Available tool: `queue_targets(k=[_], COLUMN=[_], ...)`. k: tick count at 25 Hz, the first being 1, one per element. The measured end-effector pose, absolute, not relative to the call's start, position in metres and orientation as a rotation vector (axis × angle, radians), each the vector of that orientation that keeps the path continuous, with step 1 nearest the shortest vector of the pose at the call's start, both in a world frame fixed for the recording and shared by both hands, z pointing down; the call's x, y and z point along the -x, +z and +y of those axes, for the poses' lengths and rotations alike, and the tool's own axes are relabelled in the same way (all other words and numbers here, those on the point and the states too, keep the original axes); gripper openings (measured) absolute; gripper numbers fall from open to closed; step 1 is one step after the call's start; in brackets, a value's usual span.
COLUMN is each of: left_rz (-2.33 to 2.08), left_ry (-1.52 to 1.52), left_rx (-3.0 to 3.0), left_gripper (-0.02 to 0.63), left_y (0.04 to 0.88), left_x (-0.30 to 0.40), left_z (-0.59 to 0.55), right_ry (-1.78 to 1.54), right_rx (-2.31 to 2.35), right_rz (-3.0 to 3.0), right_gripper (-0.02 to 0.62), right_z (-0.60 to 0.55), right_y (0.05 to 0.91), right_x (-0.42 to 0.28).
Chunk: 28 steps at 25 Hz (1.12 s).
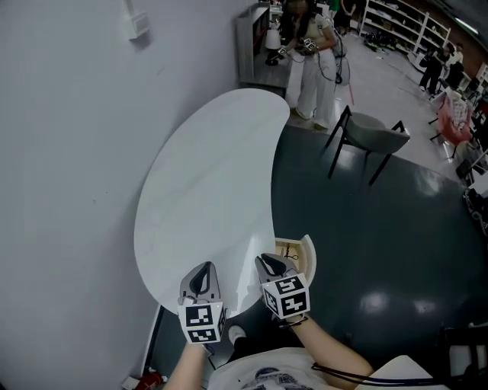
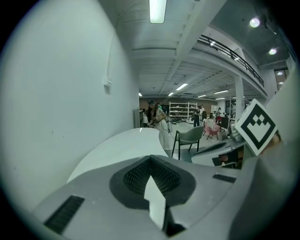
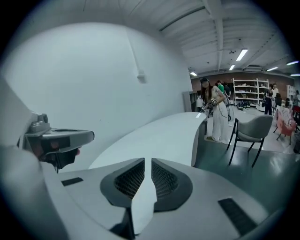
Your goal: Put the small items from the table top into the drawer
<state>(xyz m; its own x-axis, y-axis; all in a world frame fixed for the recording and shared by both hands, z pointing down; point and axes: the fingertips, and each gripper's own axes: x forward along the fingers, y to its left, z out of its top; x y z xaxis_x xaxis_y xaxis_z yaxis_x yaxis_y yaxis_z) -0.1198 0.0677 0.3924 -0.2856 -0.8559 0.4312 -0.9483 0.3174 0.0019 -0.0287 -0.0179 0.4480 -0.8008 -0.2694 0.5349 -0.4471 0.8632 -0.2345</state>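
We hold both side by side at lower centre: the left gripper (image 1: 202, 270) with jaws together, the right gripper (image 1: 267, 263) with jaws slightly apart, both empty.

Bright, even, cool indoor light. Ceiling tube (image 2: 157, 10) overhead is main source I see. Glare spots on dark floor (image 1: 374, 301). White table top (image 1: 213, 175) slightly washed out. My gripper views are fisheye: black corners, bent walls, soft close-up foreground.
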Motion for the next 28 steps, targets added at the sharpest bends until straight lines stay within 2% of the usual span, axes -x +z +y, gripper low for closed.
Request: queue_targets(k=[14, 28], left_rz=[-2.335, -2.379], left_ry=[0.26, 0.219], left_rx=[-1.673, -1.69], left_gripper=[0.016, 0.015], left_y=[0.324, 0.297], left_x=[0.163, 0.169], left_z=[0.175, 0.217], right_ry=[0.332, 0.256], right_rx=[-0.49, -0.497], right_rz=[-2.748, -2.814], right_gripper=[0.048, 0.048], right_z=[0.107, 0.139], right_y=[0.344, 0.302], right_x=[0.086, 0.087])
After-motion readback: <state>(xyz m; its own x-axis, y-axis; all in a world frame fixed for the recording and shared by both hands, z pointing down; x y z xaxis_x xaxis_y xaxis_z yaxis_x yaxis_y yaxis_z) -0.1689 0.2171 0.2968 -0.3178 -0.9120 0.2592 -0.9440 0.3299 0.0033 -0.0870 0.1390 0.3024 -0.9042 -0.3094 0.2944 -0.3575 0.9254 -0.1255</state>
